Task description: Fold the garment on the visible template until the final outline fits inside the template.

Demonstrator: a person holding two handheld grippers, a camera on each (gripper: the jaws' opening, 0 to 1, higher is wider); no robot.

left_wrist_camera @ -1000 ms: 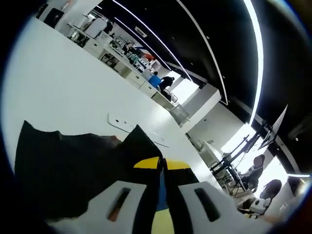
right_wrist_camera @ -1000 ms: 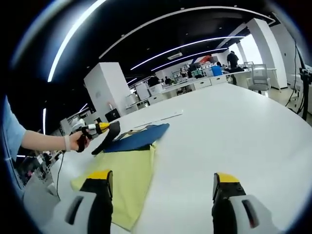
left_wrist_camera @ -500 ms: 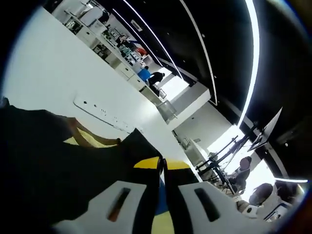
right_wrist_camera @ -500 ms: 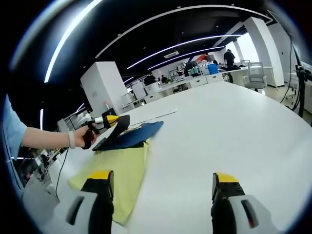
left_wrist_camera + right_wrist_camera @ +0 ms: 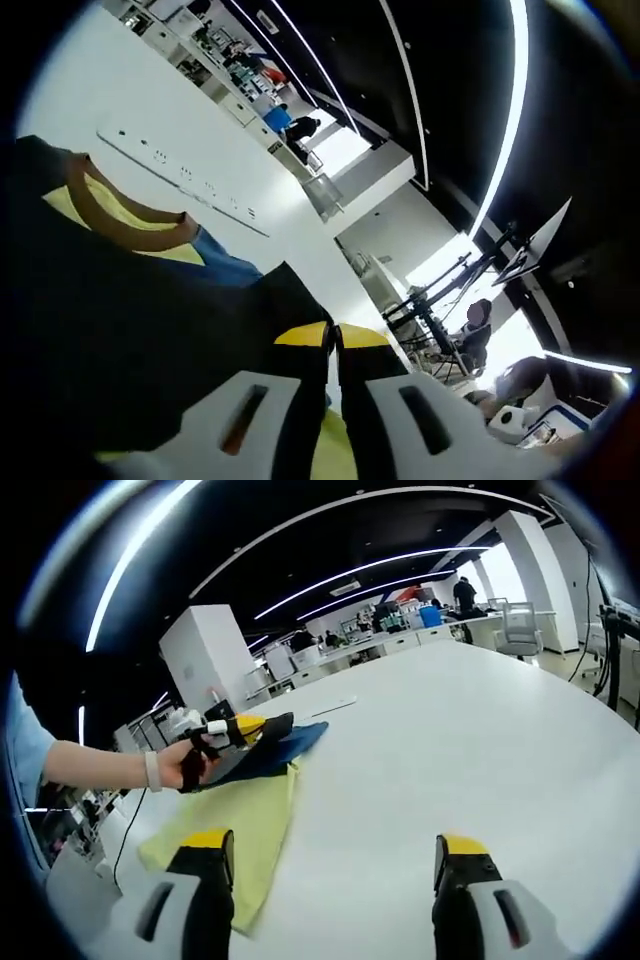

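Left tool (image 5: 250,728) is clenched on the limp, light garment (image 5: 120,330) at its edge; right tool (image 5: 335,875) is released, at six o'clock.

no legible text, no labels, brands or numbers anywhere

So the left gripper (image 5: 262,726), jaws clamped on the dark blue garment (image 5: 262,760), now sits further over the yellow template (image 5: 235,835) than a second ago, dragging the fabric along. In the left gripper view way more of the garment (image 5: 120,330) is showing now, tan collar (image 5: 130,215) included, with the counter (image 5: 90,90) pushed toward the top.
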